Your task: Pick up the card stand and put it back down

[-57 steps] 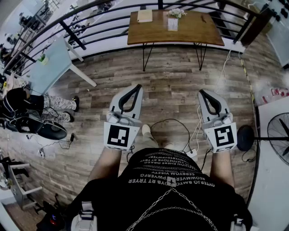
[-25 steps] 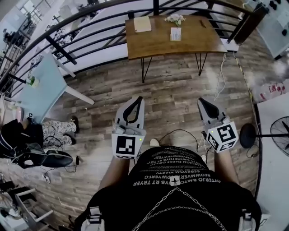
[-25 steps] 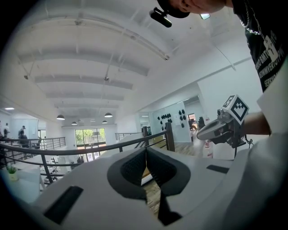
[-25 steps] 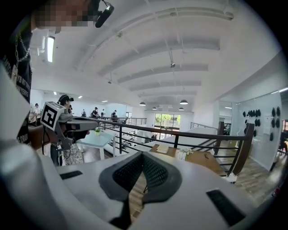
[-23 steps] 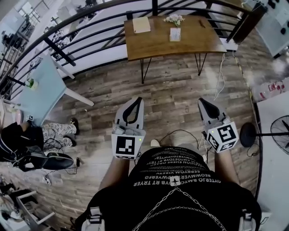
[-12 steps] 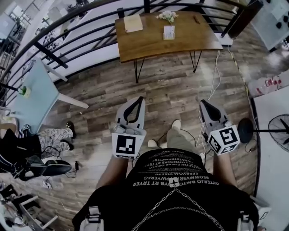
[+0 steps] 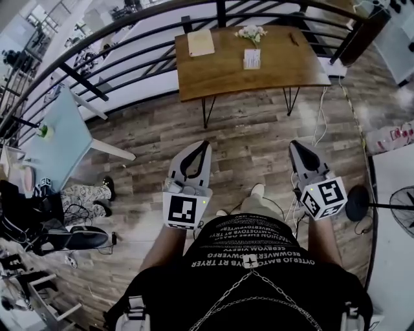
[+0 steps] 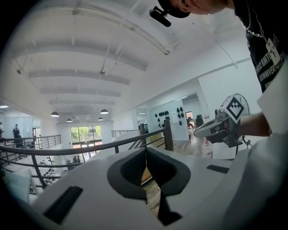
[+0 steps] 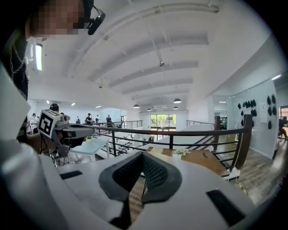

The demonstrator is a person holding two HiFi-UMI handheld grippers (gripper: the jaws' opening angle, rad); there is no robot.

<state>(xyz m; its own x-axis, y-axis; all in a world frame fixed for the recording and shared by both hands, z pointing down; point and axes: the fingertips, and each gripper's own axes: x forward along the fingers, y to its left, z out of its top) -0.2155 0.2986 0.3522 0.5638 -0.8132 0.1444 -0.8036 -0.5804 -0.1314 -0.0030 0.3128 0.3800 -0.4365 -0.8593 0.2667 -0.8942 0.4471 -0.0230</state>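
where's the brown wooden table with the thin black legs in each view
Head view: brown wooden table, top centre.
Left gripper view: not clearly in it.
Right gripper view: lower right of centre, just in front of the rail.
Shared landmark: the black metal railing, which shows in all three views.

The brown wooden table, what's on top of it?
A tan flat book, small white flowers, a white upright card stand and a thin dark object. What the book covers is hidden.
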